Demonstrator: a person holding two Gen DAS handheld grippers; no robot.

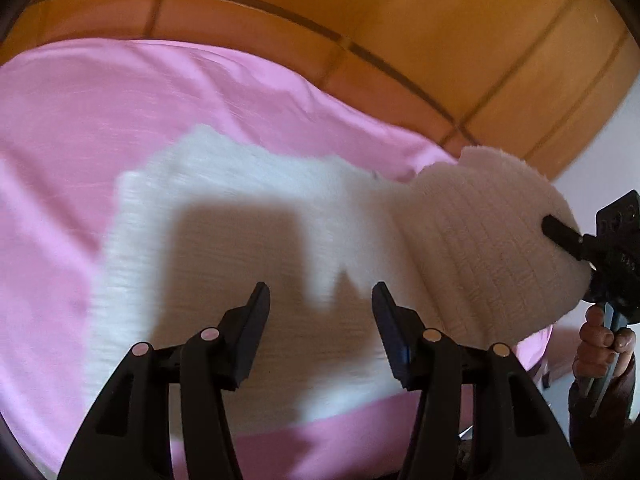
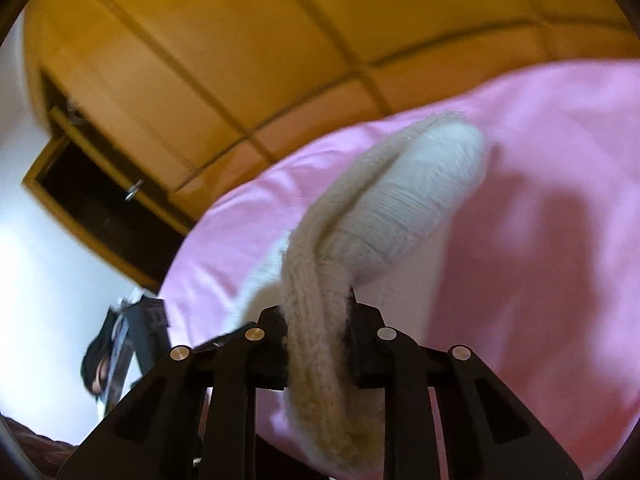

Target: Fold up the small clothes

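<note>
A white knitted garment point(image 1: 240, 220) lies spread on a pink sheet point(image 1: 100, 112). My left gripper point(image 1: 320, 300) is open and empty, hovering just above the garment's near part. My right gripper point(image 2: 316, 308) is shut on the garment's right edge point(image 2: 400, 200) and lifts it off the sheet, so the knit curls up in a fold. In the left wrist view the right gripper point(image 1: 560, 232) shows at the right, pinching the raised fold point(image 1: 492, 240).
The pink sheet point(image 2: 540, 160) covers the bed. Behind it stands a wooden wardrobe point(image 1: 400, 20) with one open door point(image 2: 100, 192). A white wall point(image 2: 40, 260) and a dark object point(image 2: 120, 340) are to the left in the right wrist view.
</note>
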